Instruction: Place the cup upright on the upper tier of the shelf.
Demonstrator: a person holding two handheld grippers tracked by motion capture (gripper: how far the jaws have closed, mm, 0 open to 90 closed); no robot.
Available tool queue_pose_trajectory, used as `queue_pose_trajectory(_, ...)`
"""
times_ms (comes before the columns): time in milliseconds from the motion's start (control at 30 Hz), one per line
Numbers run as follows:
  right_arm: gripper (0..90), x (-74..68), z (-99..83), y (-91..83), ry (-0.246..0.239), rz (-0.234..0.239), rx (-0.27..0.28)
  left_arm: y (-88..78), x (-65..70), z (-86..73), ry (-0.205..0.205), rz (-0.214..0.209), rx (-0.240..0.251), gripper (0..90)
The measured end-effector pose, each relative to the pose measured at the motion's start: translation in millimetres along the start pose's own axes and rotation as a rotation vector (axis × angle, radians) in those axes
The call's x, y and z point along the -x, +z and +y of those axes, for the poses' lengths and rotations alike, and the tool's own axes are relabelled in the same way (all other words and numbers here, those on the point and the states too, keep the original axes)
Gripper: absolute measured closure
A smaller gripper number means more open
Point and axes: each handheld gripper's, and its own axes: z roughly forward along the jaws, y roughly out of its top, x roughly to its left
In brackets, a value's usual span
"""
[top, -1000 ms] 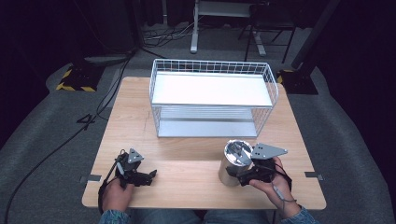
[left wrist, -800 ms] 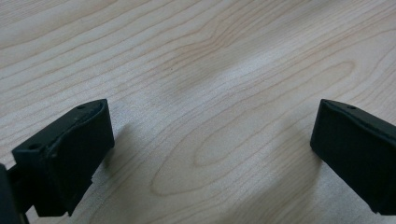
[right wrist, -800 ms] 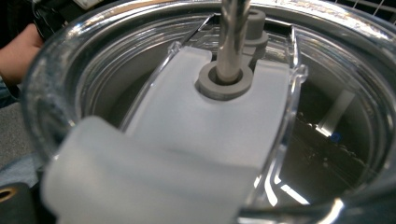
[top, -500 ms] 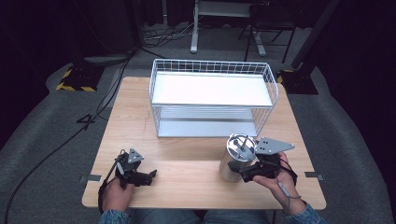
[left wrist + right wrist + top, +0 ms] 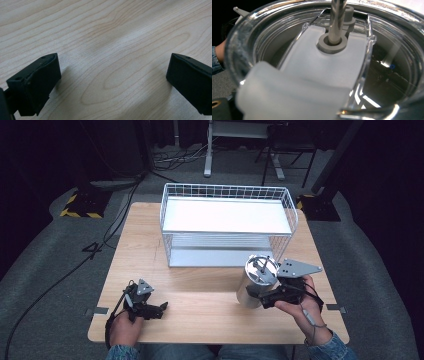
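Observation:
A steel tumbler (image 5: pixel 254 284) with a clear lid (image 5: pixel 319 62) and a metal straw (image 5: pixel 337 20) is at the front right of the wooden table (image 5: pixel 200 290), tilted slightly. My right gripper (image 5: pixel 260 296) is shut on its lower body from the right side. The right gripper view looks down onto the lid at close range, and its own jaws are hidden by it. My left gripper (image 5: pixel 161 309) rests at the front left, open, with bare wood between its jaws (image 5: pixel 112 82).
A white wire rack (image 5: pixel 227 217) with a white top shelf and a lower shelf stands at the back middle of the table. Bare wood lies between the rack and both grippers. Dark floor with cables surrounds the table.
The right gripper has carried the tumbler a little farther from the front edge, toward the rack, and tipped it slightly. The left gripper has stayed put.

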Motion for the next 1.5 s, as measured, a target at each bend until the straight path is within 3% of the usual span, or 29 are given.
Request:
queue_pose_trajectory(733, 3.8, 4.3, 58.5, -18.0, -0.049, -0.02, 0.012, 0.0, 0.1, 0.0, -0.002, -0.001, 0.0, 0.0)
queue_pose_trajectory(967, 3.8, 10.9, 72.9, -21.2, -0.034, -0.02, 0.017, -0.1, -0.2, 0.1, 0.004, 0.001, -0.001, 0.0)
queue_pose_trajectory(1500, 3.8, 26.6, 116.1, -23.0, -0.059, -0.039, 0.038, 0.3, -0.4, 0.0, 0.001, 0.0, 0.002, 0.0)
